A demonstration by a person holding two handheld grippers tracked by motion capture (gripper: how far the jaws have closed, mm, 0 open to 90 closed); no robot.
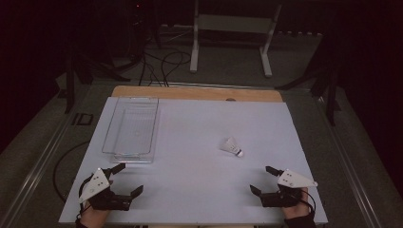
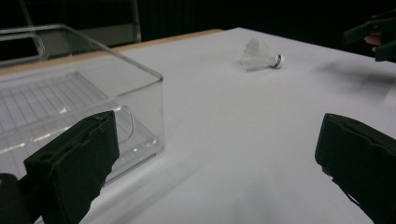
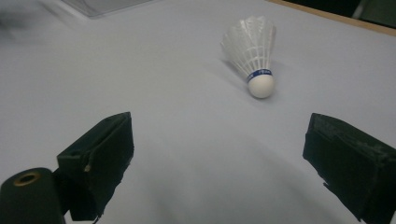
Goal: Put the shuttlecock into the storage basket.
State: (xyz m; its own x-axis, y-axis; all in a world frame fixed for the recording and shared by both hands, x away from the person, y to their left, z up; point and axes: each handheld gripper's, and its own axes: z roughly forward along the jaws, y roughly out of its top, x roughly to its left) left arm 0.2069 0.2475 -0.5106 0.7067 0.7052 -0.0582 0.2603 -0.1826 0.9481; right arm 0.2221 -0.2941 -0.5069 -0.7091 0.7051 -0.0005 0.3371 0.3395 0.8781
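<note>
Lying shuttlecock [image 1: 232,147] right of clear bin [image 1: 130,128].

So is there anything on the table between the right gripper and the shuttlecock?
Nothing visible. The right gripper, jaws open, faces the shuttlecock across bare white table. The clear bin sits off toward the left gripper's side, out of that path.

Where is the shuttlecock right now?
In the high view the shuttlecock lies on its side on the white table, right of the clear tray and just ahead of the right gripper, whose jaws stand open.
</note>
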